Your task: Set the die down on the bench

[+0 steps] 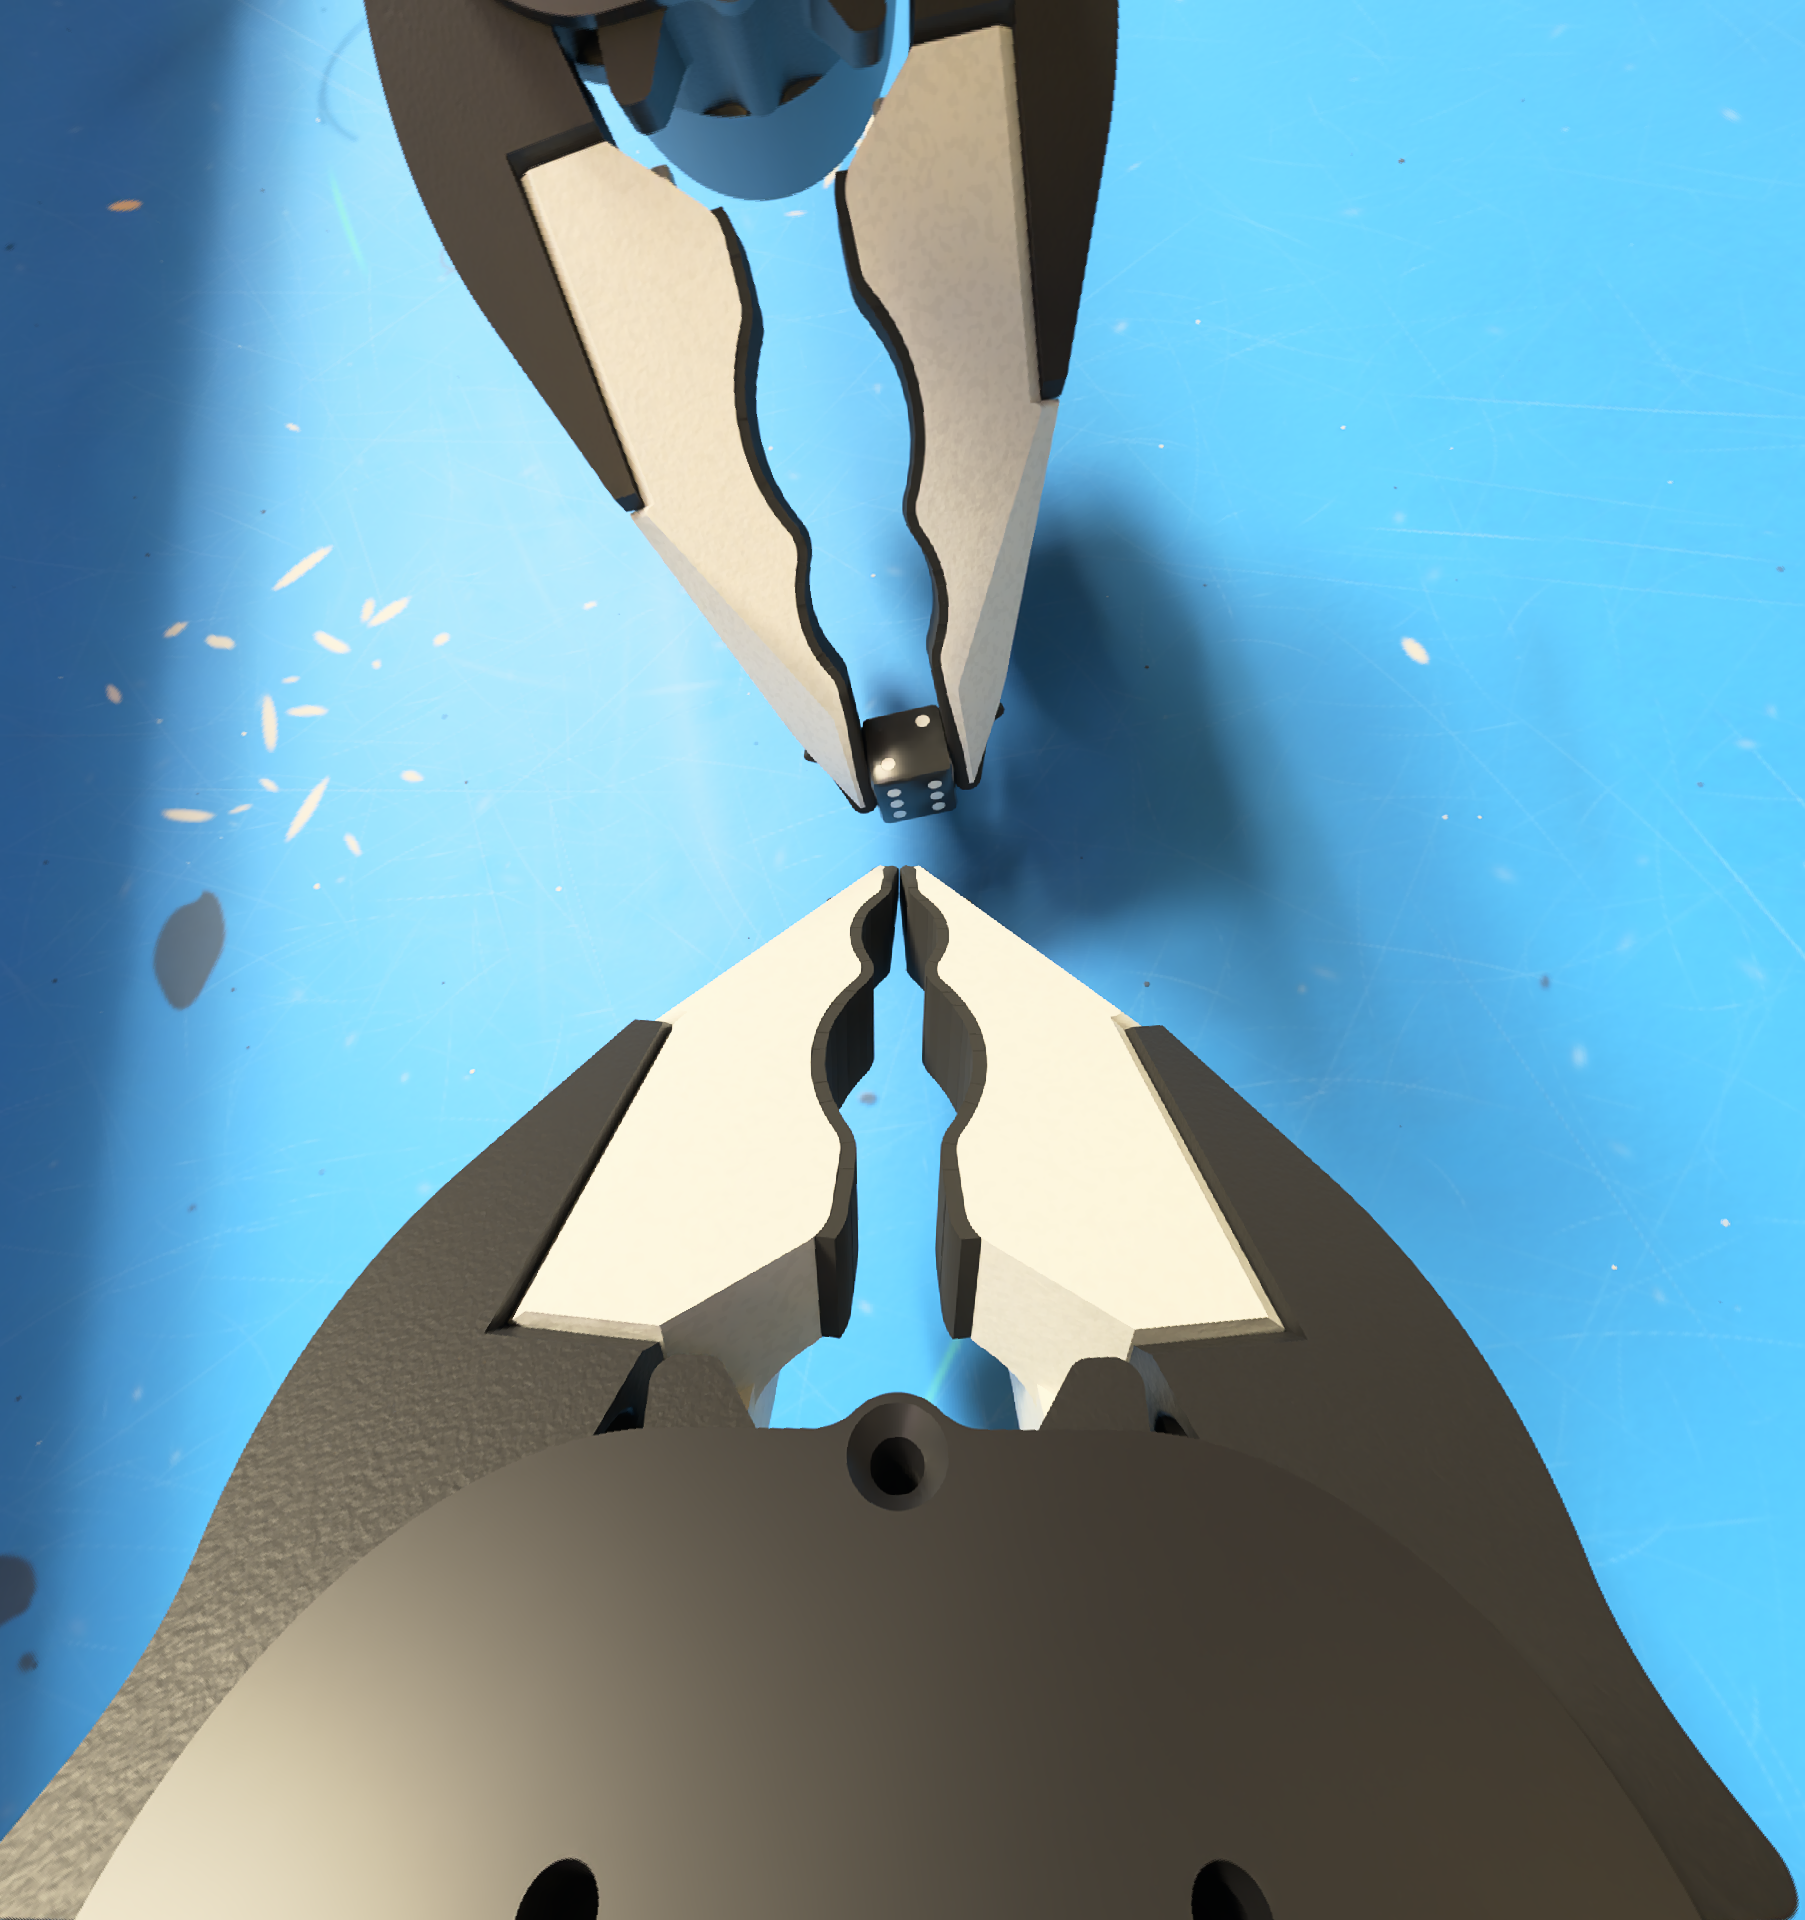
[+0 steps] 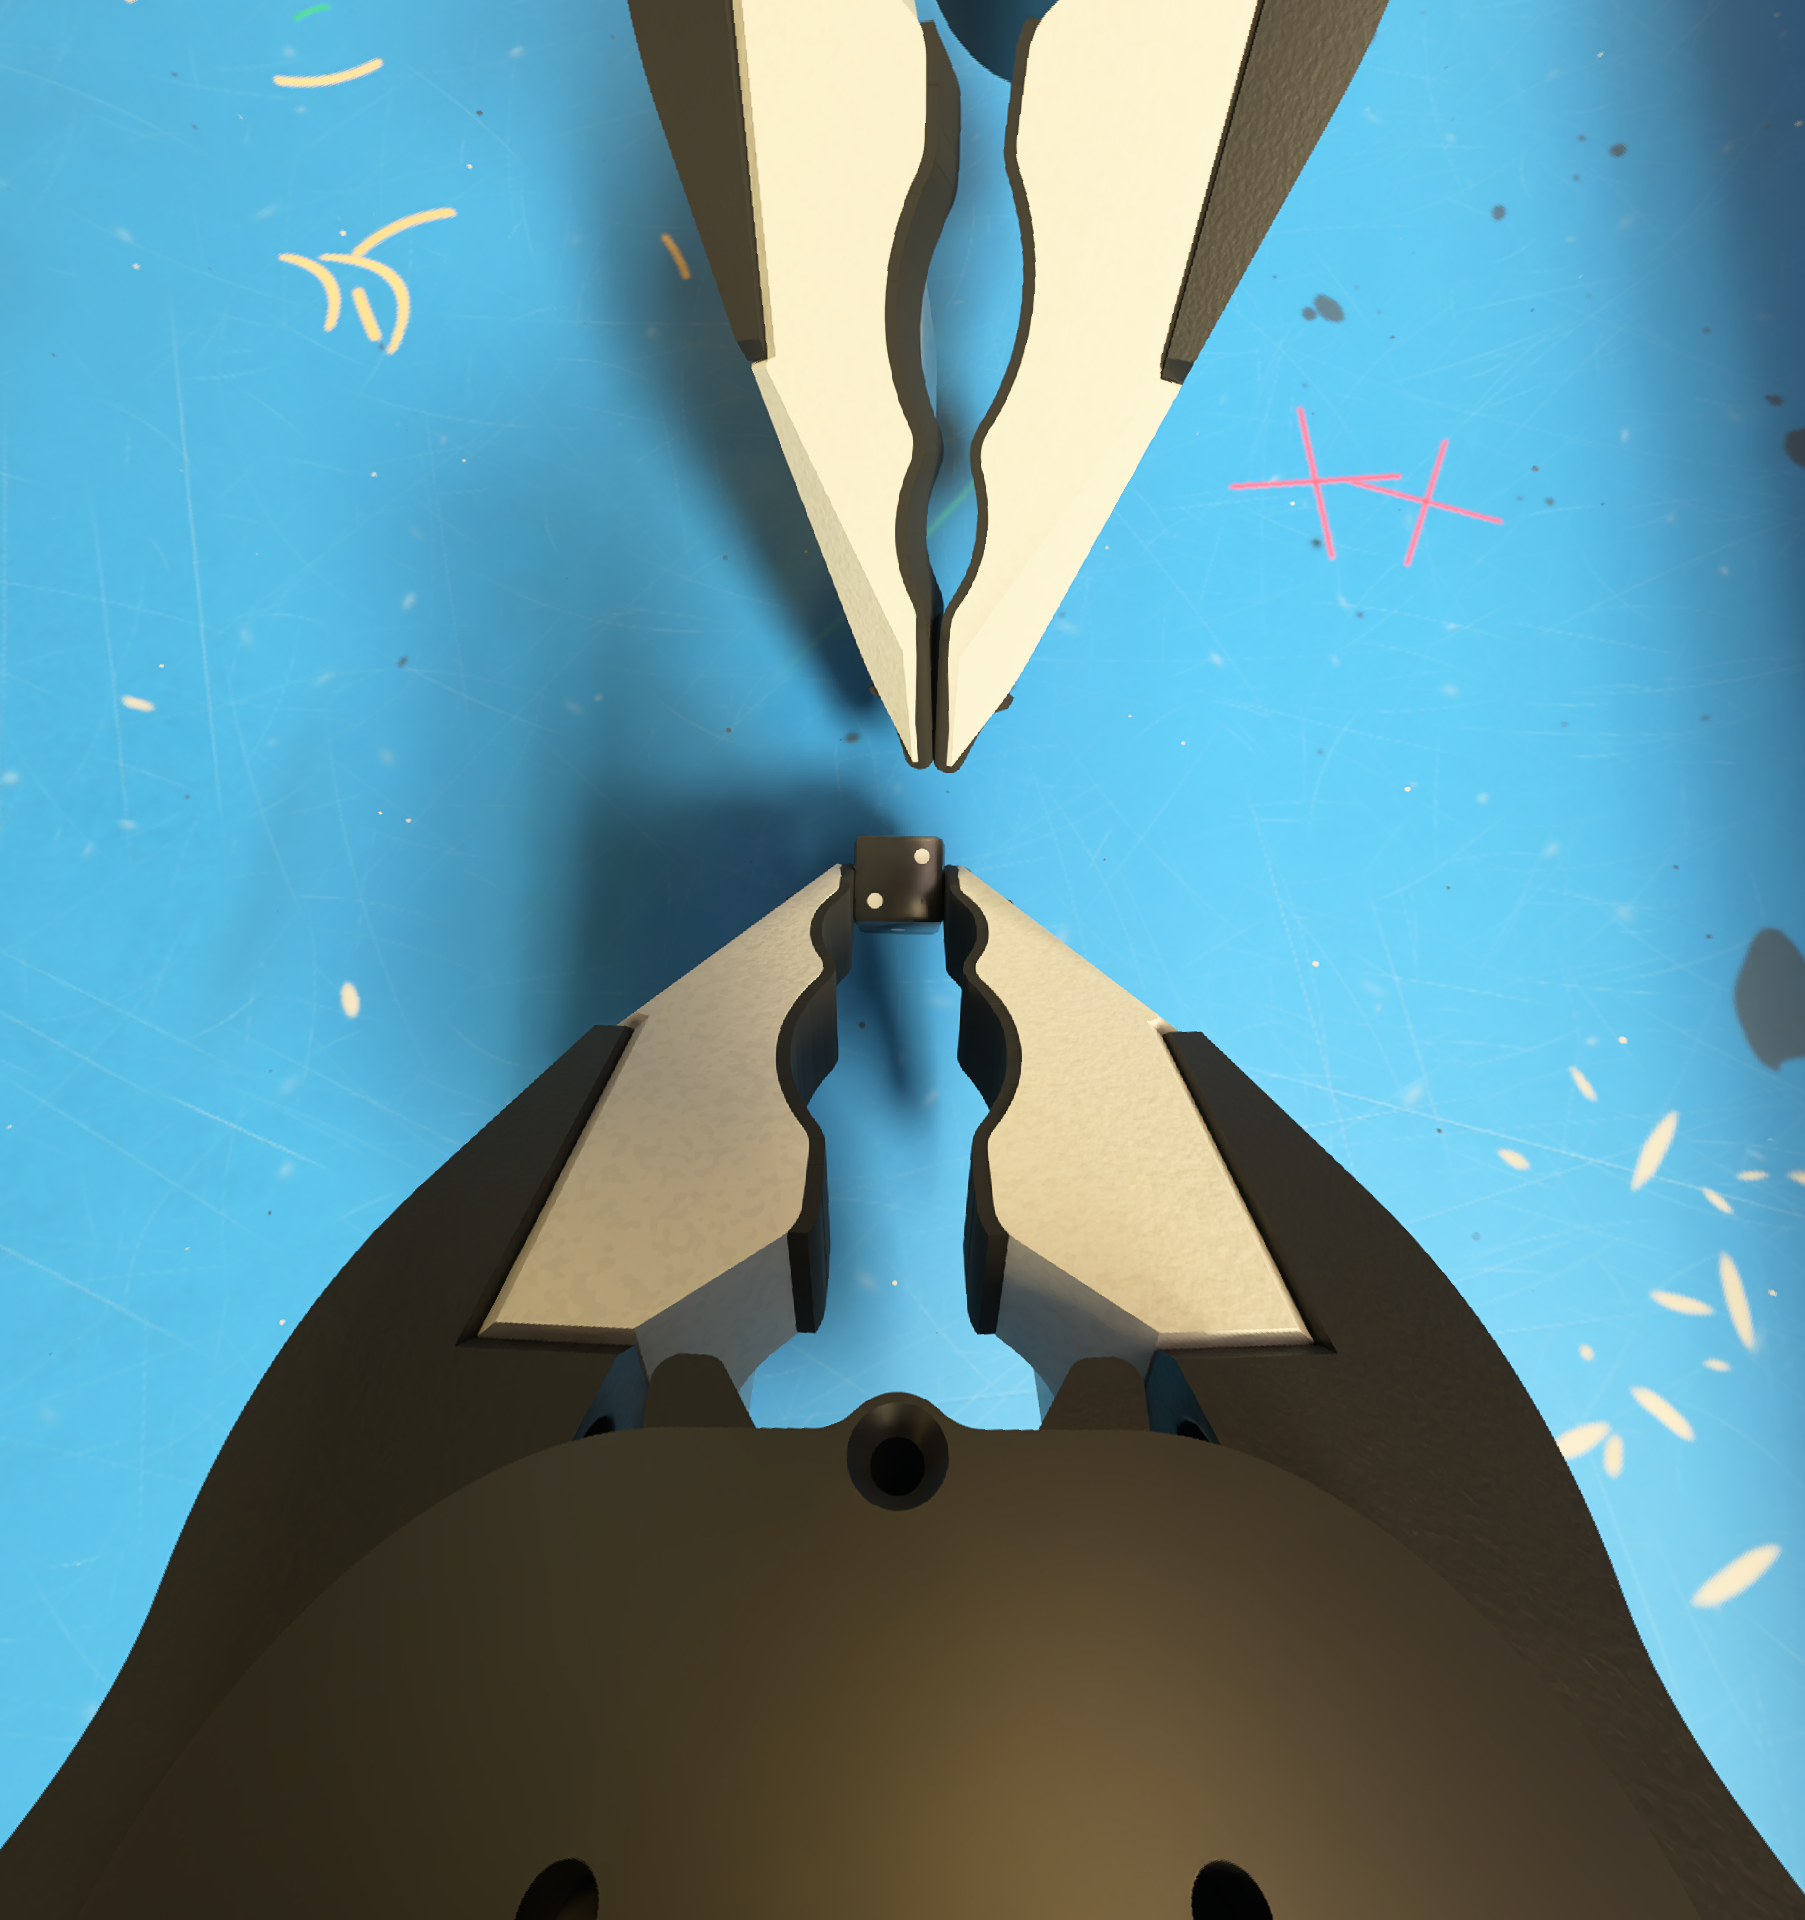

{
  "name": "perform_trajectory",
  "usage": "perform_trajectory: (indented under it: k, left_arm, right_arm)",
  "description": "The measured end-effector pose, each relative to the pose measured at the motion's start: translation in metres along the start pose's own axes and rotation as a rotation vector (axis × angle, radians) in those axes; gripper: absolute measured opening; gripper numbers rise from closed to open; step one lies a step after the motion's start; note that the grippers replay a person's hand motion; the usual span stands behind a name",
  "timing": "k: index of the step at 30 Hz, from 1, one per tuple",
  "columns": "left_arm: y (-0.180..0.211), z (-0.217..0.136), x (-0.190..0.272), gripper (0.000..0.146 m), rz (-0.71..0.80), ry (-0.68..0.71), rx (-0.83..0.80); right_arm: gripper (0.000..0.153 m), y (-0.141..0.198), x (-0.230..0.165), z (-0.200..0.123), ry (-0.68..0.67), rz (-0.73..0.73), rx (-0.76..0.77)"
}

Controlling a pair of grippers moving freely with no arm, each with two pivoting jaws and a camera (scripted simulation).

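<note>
Left of the die (image 2: 899, 883), on the blue desk (image 2: 254, 935), lie pale curved scratches and a few cream flecks; none of these lies close to it. At the centre, the die itself sits pinched at the very tips of the right gripper (image 2: 899, 888), whose jaws stand a small way apart, just the width of the cube, pressing two opposite flat faces. It is a small black cube with white pips, two showing on top, and the shadow beneath suggests it hangs a little above the desk rather than resting on it, though I cannot be sure. Just beyond the die, tip to tip with it but apart, the left gripper (image 2: 929, 764) has its jaws brought together on nothing. Right of the die are pink crossed marks, dark blotches and more cream flecks.

As a judgement: the die looks light, rigid and smooth, so it should not deform, but hard glossy faces held only at the fingertips may slip or twist. Opposite flat faces remain the sound place to hold; corners would roll it.
</note>
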State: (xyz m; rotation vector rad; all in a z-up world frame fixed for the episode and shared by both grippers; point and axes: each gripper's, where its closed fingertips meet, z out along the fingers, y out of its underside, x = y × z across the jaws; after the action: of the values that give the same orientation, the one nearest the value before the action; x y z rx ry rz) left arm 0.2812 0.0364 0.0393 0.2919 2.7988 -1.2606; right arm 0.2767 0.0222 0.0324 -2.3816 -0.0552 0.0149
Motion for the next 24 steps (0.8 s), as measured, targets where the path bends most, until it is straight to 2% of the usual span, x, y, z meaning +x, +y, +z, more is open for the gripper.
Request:
perform_trajectory:
  k: [9,11,13,18,20,24]
  left_arm:
    - [0.002,0.002,0.005,0.0,0.021,-0.001,-0.075]
    - [-0.006,-0.002,0.008,0.0,0.006,0.027,-0.043]
    - [-0.012,-0.006,0.008,0.0,-0.009,0.03,-0.003]
    - [-0.005,-0.004,0.009,0.0,-0.037,0.063,-0.02]
    - [-0.009,-0.008,0.005,0.0,-0.065,0.065,0.033]
    - [-0.01,-0.007,-0.003,0.0,-0.072,0.015,0.044]
  right_arm:
    - [0.016,0.013,-0.001,0.007,0.063,-0.084,-0.161]
    - [0.016,0.017,0.0,0.01,0.082,-0.103,-0.205]
    - [0.016,0.014,-0.001,0.01,0.078,-0.097,-0.188]
    - [0.016,0.012,0.002,0.007,0.063,-0.05,-0.149]
    - [0.016,0.013,0.002,0.006,0.061,-0.039,-0.143]
    - [0.016,0.011,0.0,0.008,0.055,-0.049,-0.142]
